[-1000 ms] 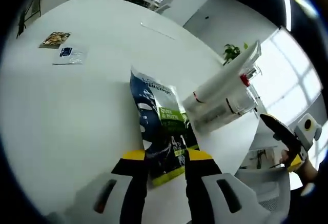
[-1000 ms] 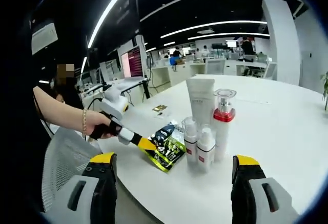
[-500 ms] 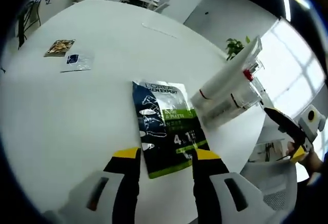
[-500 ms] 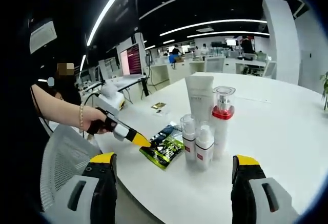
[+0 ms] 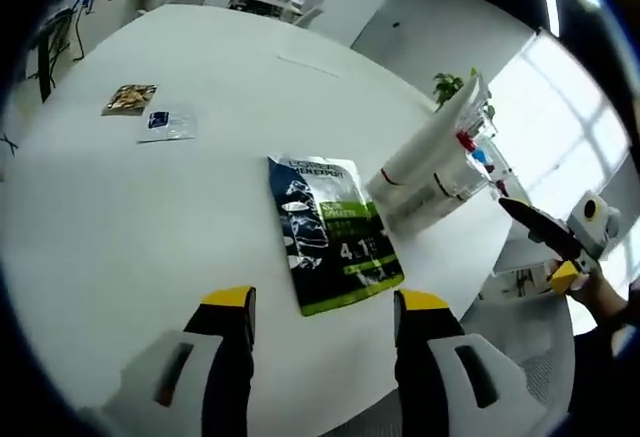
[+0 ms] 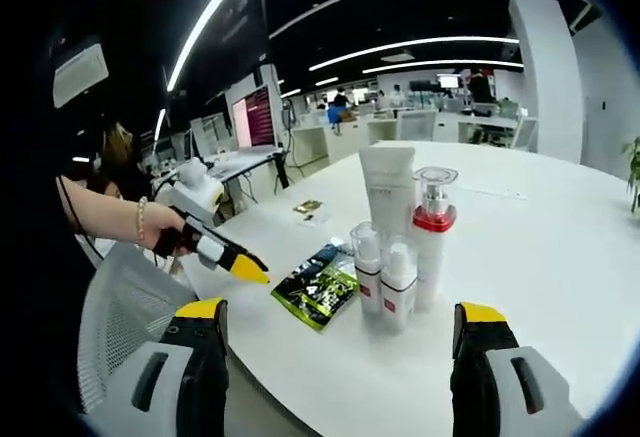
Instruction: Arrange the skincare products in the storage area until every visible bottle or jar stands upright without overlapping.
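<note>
White table [image 6: 560,287] carries all the things. In the right gripper view, from the left: the left hand-held gripper [image 6: 245,270] hangs just beside the table edge, apart from the dark green sachet [image 6: 318,289], which lies flat. Its jaws are spread and hold nothing. Next stand two small pump bottles [image 6: 384,284], a white tube [image 6: 388,192] and a red-collared bottle [image 6: 432,232], all upright and close together. The right hand-held gripper [image 6: 340,362] is wide open and empty.
</note>
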A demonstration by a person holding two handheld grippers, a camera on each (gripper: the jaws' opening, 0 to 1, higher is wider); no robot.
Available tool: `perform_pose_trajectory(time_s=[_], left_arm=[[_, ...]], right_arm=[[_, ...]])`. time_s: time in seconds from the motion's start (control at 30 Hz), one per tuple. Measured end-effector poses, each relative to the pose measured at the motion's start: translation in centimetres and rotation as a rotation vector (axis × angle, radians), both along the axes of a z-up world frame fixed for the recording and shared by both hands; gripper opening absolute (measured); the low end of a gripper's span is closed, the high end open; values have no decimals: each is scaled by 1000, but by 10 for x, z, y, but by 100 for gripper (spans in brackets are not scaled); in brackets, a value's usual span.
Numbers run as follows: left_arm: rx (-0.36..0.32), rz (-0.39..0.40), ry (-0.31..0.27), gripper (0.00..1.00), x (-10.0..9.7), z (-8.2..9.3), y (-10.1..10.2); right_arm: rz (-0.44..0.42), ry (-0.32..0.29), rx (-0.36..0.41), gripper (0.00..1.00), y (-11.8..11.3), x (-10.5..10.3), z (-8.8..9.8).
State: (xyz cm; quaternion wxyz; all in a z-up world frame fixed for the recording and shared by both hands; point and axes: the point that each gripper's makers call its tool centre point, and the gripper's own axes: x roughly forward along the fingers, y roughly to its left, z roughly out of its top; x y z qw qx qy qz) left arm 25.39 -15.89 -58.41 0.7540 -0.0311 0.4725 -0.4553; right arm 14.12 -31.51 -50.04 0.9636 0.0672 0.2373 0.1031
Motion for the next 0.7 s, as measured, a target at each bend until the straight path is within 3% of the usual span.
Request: perform_pose_trajectory(time_s=[0.17,0.4,0.53,0.7], left_arm=[[54,16,-38,59,1,7,18],[141,67,-97,76,40,6,31],[143,64,-87,85,54,7,23],[172,42,-91,89,67,4,19]], right_arm=[[5,3,-5,99,1,1,-1],[1,-6,-6,99,1,1,1],[-2,-9,-7,99,1,2,1],[-8,-12,-1,99,0,2,2]])
